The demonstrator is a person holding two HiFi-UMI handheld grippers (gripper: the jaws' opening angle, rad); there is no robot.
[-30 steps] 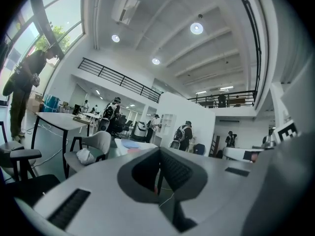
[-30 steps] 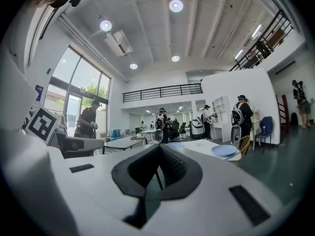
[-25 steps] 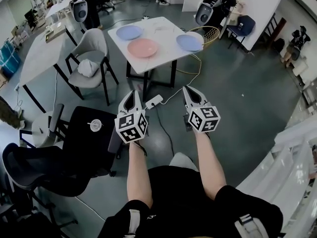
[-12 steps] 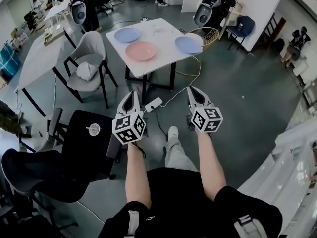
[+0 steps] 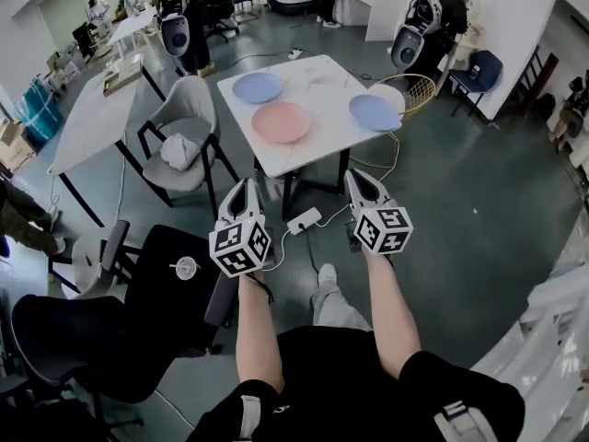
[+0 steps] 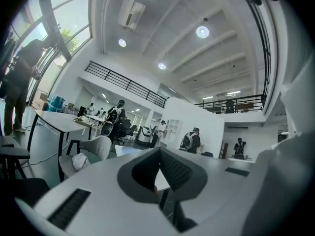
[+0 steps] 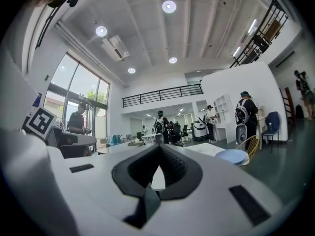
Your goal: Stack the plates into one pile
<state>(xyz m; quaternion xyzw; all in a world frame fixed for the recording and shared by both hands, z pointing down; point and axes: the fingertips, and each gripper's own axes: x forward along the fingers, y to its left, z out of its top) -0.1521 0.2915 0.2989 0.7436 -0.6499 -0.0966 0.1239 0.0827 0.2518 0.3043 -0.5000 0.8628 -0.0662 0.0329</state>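
Plates apart on white table (image 5: 317, 155): pink plate (image 5: 282, 122) centre, blue plate (image 5: 258, 87) far-left, second blue plate (image 5: 375, 112) right. Left gripper (image 5: 244, 185), right gripper (image 5: 355, 176) short of table, jaws pressed together, empty.

Here comes the step in: the white surface (image 5: 317, 70) and its 3 plates (image 5: 257, 87) have slid lower and nearer in the head view than 1 second ago. The pink plate (image 5: 282, 122) now sits just ahead of the left tool (image 5: 242, 184) and right tool (image 5: 355, 177). The shoe (image 5: 327, 273), swung forward 0.5 seconds back, has drawn in closer. The power strip (image 5: 304, 220) has dropped between the 2 tools.
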